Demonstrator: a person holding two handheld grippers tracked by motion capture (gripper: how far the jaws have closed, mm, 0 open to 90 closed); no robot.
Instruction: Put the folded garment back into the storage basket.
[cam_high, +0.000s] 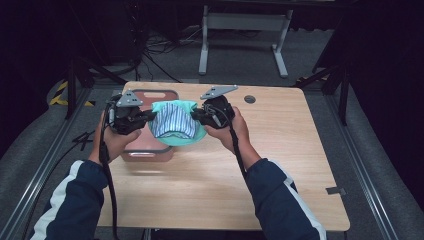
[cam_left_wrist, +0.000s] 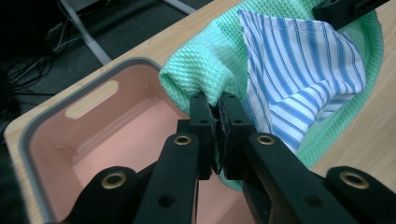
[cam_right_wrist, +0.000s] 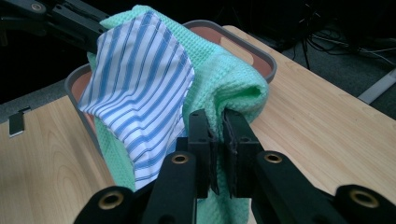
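Green waffle-weave cloth (cam_high: 192, 134) held up off the wooden table (cam_high: 280, 165) between both grippers, stretched across the gap, with a blue-and-white striped patch (cam_high: 172, 124) facing the person. In the high view the left gripper (cam_high: 148, 116) sits at 9 o'clock of the cloth and the right gripper (cam_high: 196, 115) at 3 o'clock, each in a hand, cables trailing down along the forearms. Left gripper view: jaws clamped tight on a bunched fold of the green cloth (cam_left_wrist: 205, 70) at the tips, fabric rising to 12 o'clock of the fingertips (cam_left_wrist: 201, 105), striped patch (cam_left_wrist: 299, 70) spreading toward 2 o'clock; other gripper's black jaw visible at the top right corner on the cloth's far edge. Right gripper view: jaws pinched on a rolled edge of the green cloth (cam_right_wrist: 233, 84), fold sitting right above the fingertips (cam_right_wrist: 236, 123), striped patch (cam_right_wrist: 140, 79) off at 10 o'clock. Pink bin with grey rim (cam_high: 150, 150) on the table under and behind the cloth's left half; its inside looks bare in the left gripper view (cam_left_wrist: 107, 135). Cloth's lower edge hangs over the bin's right rim, contact unclear.
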